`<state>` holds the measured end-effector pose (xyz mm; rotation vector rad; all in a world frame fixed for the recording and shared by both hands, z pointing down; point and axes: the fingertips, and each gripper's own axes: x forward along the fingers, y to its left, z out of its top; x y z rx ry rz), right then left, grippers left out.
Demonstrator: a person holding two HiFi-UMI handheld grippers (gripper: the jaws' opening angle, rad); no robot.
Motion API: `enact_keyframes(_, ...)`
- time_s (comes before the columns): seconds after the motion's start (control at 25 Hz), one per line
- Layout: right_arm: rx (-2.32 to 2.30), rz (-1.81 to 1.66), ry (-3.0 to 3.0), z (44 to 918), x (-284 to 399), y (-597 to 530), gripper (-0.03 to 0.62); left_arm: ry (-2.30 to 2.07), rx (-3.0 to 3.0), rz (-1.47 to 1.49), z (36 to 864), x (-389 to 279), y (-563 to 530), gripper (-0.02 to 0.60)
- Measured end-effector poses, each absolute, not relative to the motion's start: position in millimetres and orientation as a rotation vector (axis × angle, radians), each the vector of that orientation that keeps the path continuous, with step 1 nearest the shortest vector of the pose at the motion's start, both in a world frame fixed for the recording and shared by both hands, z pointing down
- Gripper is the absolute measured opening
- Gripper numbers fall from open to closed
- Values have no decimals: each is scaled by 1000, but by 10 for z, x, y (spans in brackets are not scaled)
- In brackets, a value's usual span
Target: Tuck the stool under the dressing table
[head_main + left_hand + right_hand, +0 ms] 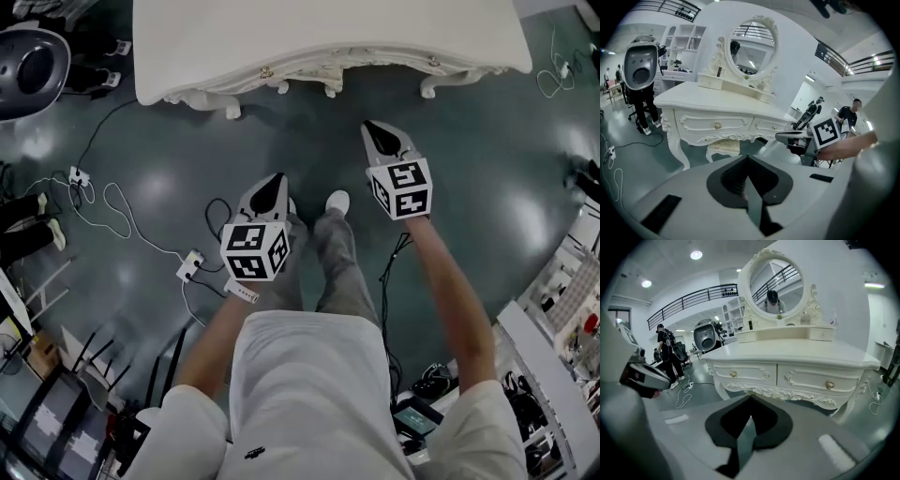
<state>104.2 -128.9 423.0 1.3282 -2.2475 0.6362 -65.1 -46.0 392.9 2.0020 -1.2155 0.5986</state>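
The white carved dressing table stands across the top of the head view, with an oval mirror on it. The cream stool sits under the table between its legs; only the left gripper view shows it. My left gripper hangs shut and empty over the dark floor, short of the table's front. My right gripper is also shut and empty, a little nearer the table edge. Both point at the table's drawer front. From the left gripper view the right gripper shows at the right.
Cables and a power strip lie on the floor at the left. A grey pod-shaped machine stands at the far left. Shelving and clutter fill the right side. My own shoe is between the grippers. People stand in the background.
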Motion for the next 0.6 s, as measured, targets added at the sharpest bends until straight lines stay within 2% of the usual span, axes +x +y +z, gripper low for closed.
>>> enact_keyframes(0.6, 1482, 613, -2303, 2659, 1490, -638, 0, -1277, 2042, 466, 2577, -562, -276, 9)
